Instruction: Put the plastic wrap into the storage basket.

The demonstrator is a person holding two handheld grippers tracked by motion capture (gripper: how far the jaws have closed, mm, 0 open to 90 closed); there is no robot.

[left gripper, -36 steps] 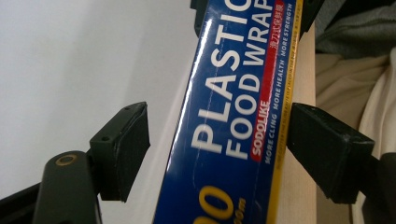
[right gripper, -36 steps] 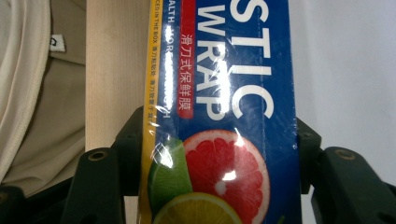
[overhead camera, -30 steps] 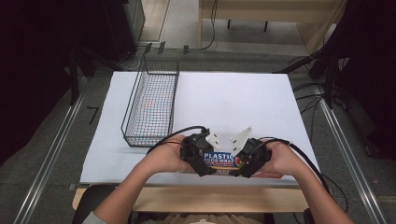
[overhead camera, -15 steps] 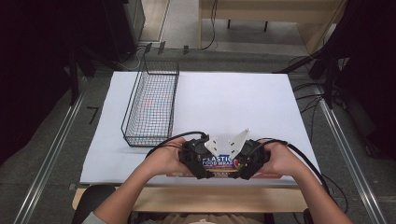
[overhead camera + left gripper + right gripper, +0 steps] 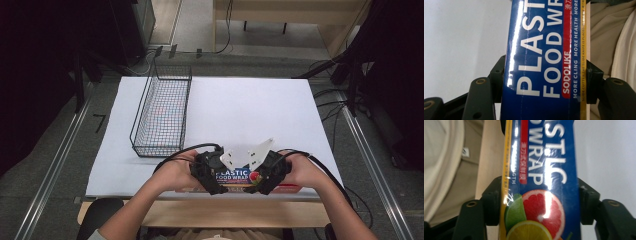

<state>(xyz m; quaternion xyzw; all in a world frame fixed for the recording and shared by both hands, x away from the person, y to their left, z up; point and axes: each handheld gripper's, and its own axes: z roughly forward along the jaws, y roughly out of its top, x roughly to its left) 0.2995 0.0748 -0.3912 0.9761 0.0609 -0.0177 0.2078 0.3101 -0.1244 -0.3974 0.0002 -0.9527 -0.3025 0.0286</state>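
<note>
You held a long blue box of plastic food wrap (image 5: 232,176) at the near edge of the white worktop (image 5: 250,110), one tool at each end. Your left tool (image 5: 210,172) was closed on the box's left end — in the left gripper view its black jaws pressed both long sides of the box (image 5: 541,62), across the words "PLASTIC FOOD WRAP". Your right tool (image 5: 265,172) gripped the right end the same way; in the right gripper view the jaws clamped the box (image 5: 541,195) beside its printed grapefruit, lime and lemon. The box lay lengthwise along the near edge. A black wire basket (image 5: 162,117) stood toward the worktop's left edge, well apart from the box.
</note>
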